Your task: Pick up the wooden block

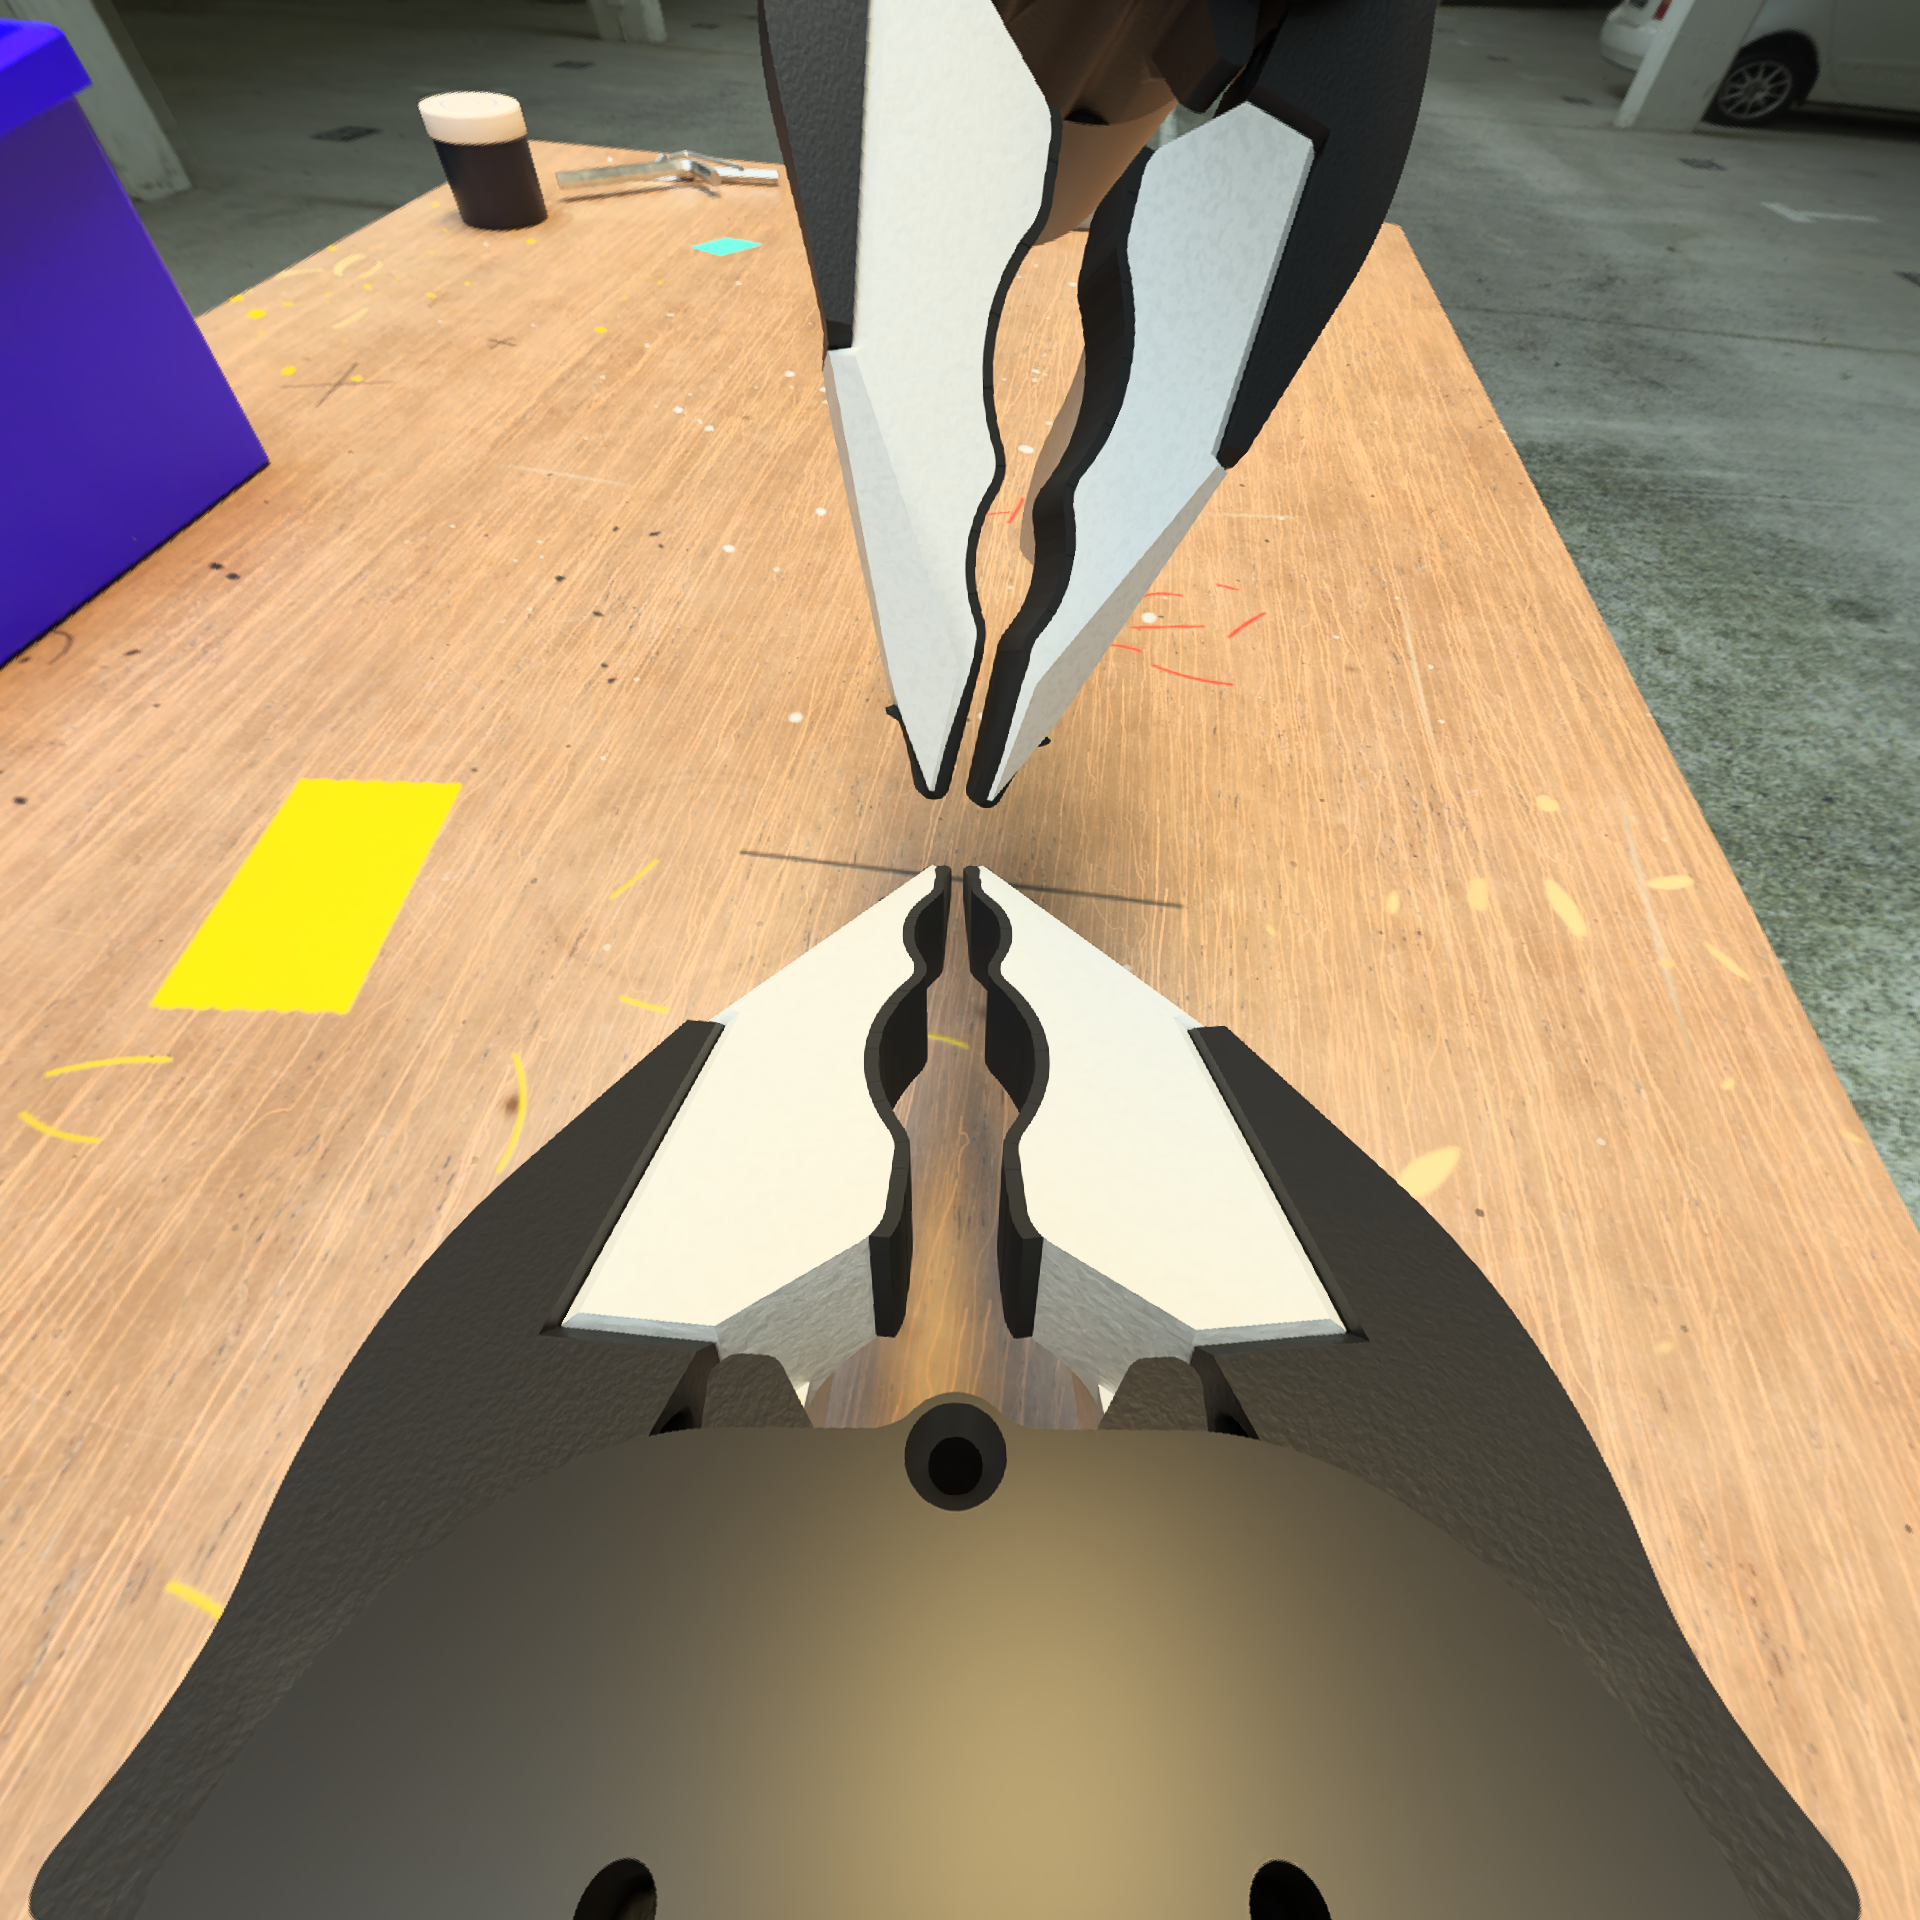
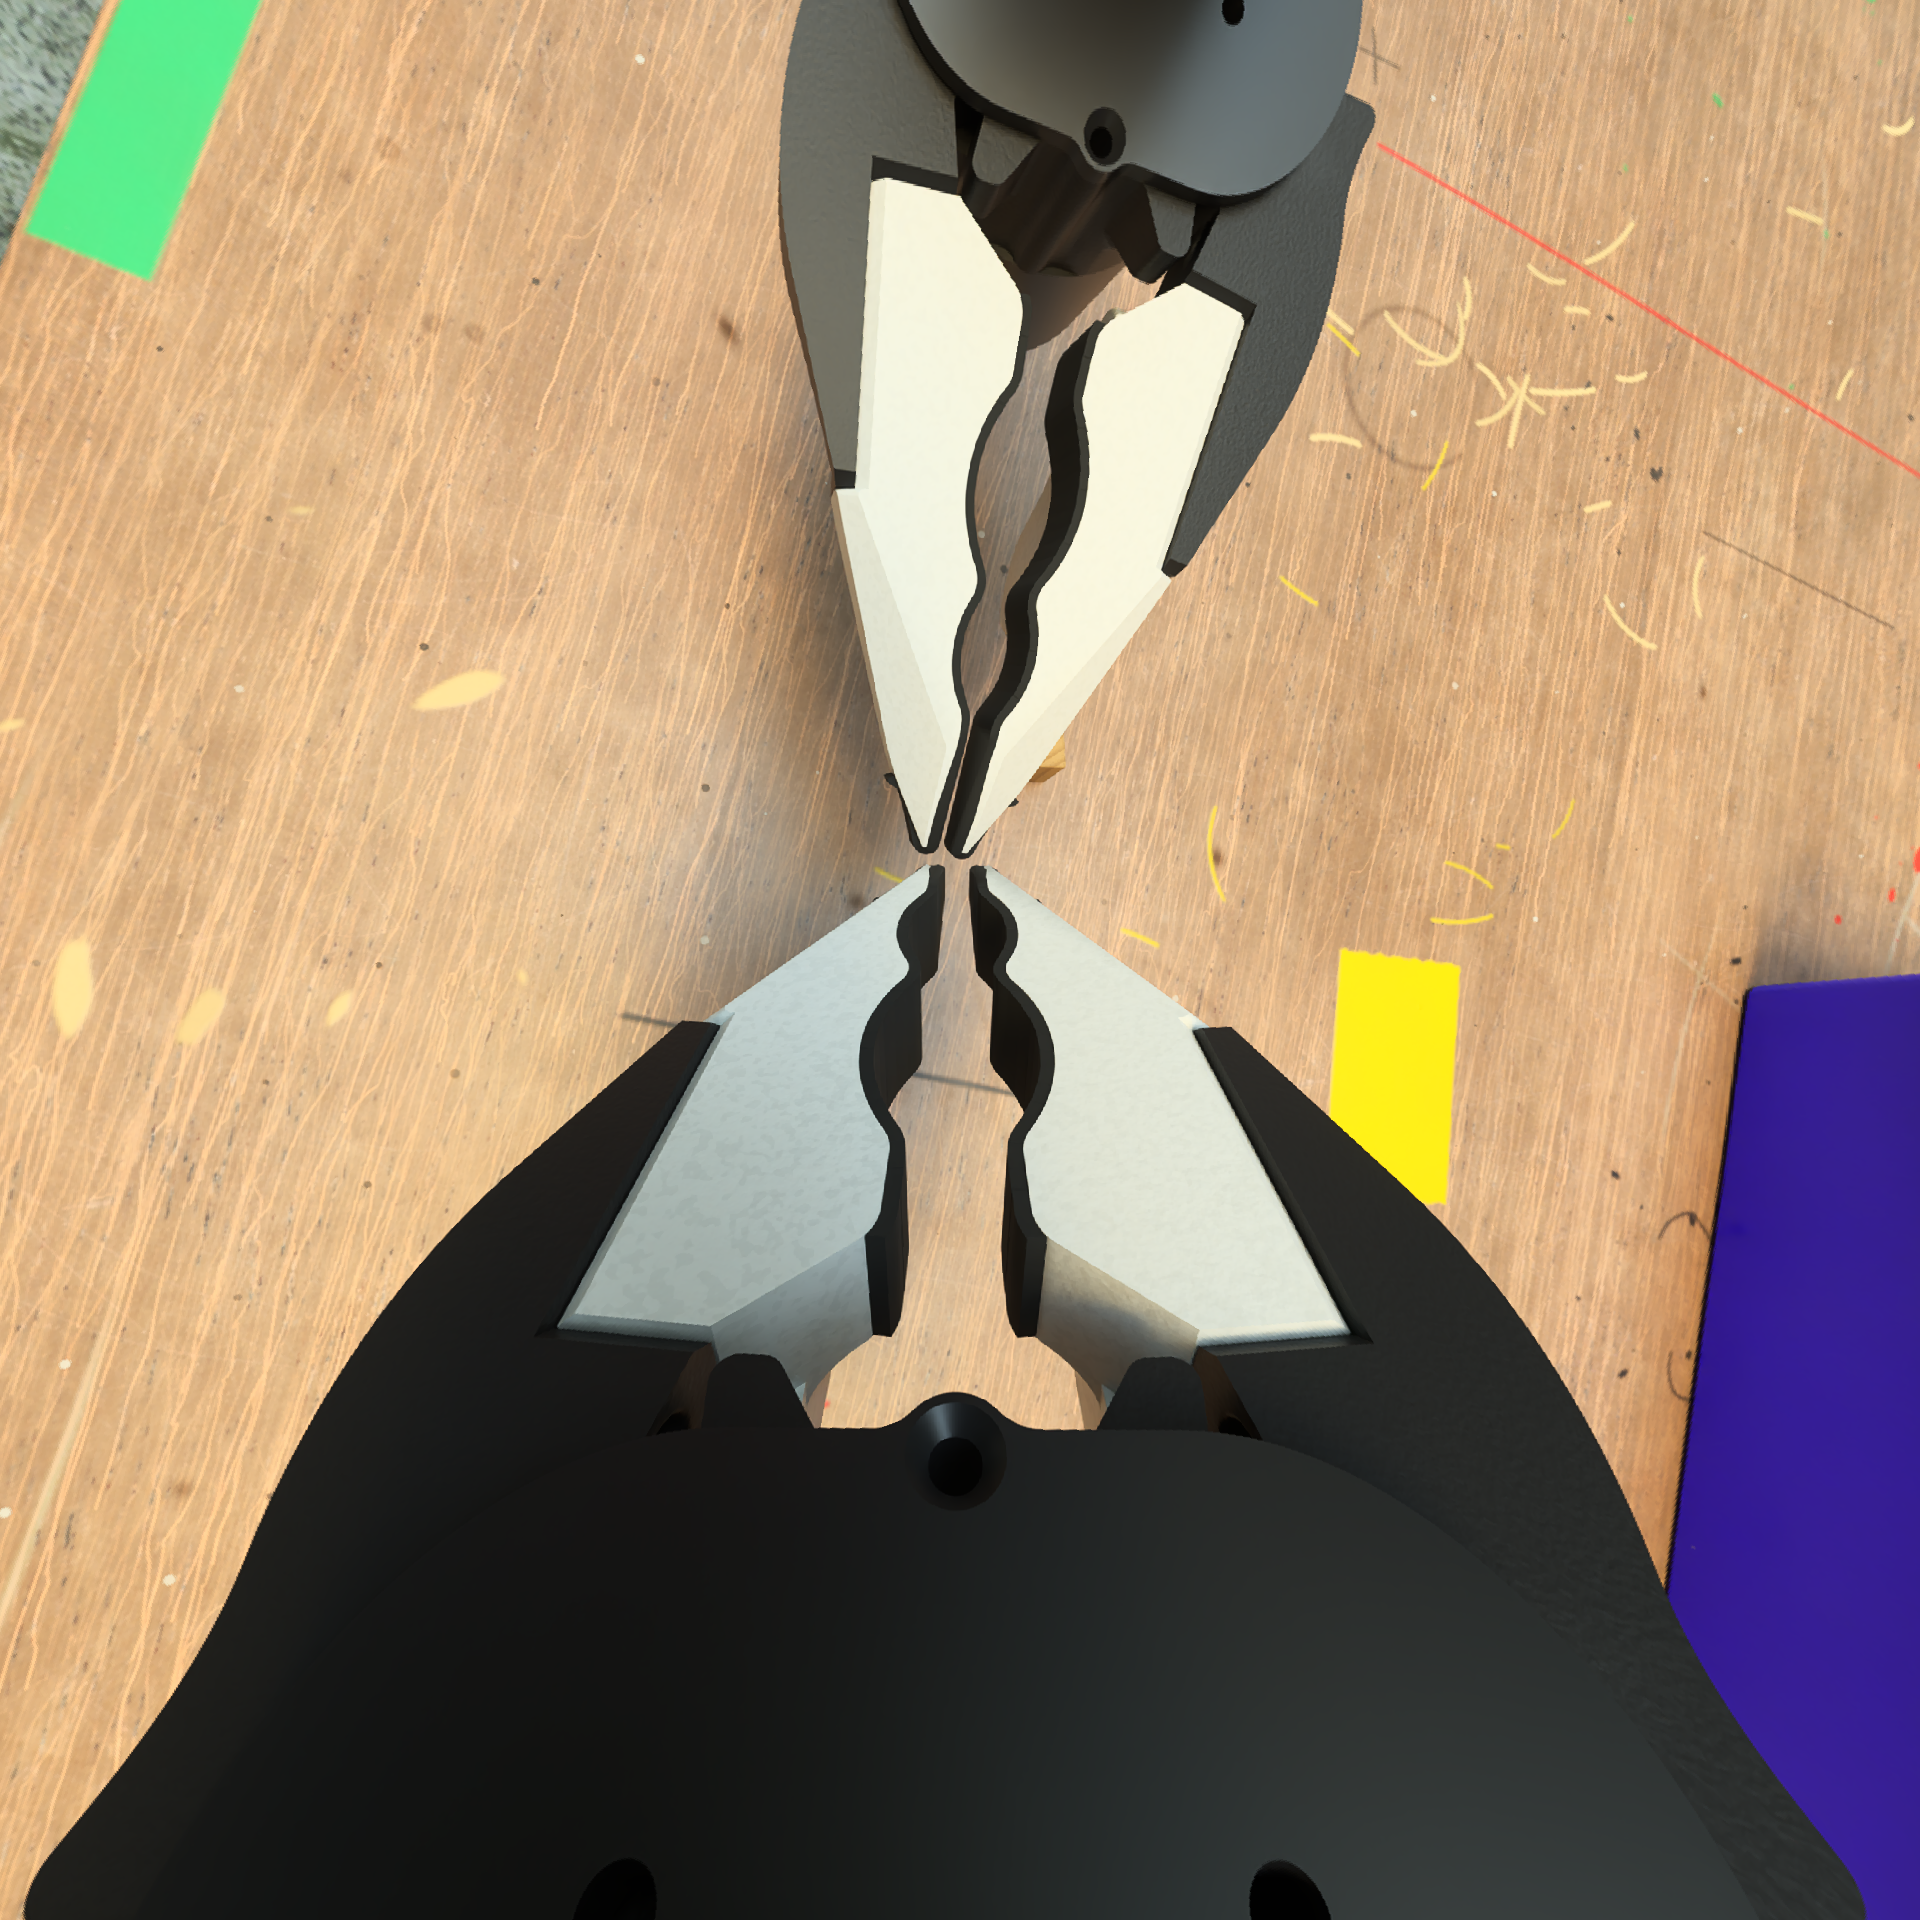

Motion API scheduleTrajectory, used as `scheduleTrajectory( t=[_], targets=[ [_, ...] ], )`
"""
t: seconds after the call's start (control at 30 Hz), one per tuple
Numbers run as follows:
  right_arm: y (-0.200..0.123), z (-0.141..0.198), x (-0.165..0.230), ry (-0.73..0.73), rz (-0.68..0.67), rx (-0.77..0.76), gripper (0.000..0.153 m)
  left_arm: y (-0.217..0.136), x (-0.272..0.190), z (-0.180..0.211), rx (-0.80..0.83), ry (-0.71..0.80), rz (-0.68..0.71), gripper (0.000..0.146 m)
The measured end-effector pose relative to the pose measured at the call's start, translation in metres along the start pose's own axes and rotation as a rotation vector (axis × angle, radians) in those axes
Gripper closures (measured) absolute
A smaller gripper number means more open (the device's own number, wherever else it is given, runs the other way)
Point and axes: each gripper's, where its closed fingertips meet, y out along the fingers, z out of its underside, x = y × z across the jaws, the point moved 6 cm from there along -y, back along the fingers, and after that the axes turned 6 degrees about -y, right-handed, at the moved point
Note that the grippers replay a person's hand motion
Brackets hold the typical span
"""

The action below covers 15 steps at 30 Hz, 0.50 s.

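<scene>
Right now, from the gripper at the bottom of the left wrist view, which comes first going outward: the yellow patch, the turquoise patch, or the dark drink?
1. Yellow patch, left, nearest the left gripper.
2. Turquoise patch, far ahead.
3. Dark drink, farthest, at the table's far end.

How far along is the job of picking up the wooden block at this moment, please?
Done: nothing visible yet. In hand: the left tool and right tool hover tip to tip over the table, both closed and empty. Left: the whole grasp and lift. The block is not clearly seen; only a small wood-coloured corner peeks out beside the left tool's tips.
</scene>
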Motion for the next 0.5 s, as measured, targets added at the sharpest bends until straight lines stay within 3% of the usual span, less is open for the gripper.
scheduleTrajectory(
  t=[0.2,0.37,0.5],
  targets=[
    [0.001,-0.003,-0.004,-0.002,-0.004,0.044,0.148,0.001,0.004,0.002,0.024,-0.053,-0.018,0.143],
    [0.011,0.007,-0.021,0.074,-0.012,0.233,0.148,-0.011,0.022,0.022,0.279,0.031,-0.291,0.124],
    [0.027,0.007,-0.031,0.114,-0.092,0.347,0.148,-0.011,0.028,0.038,0.359,-0.045,-0.224,0.123]
  ],
)
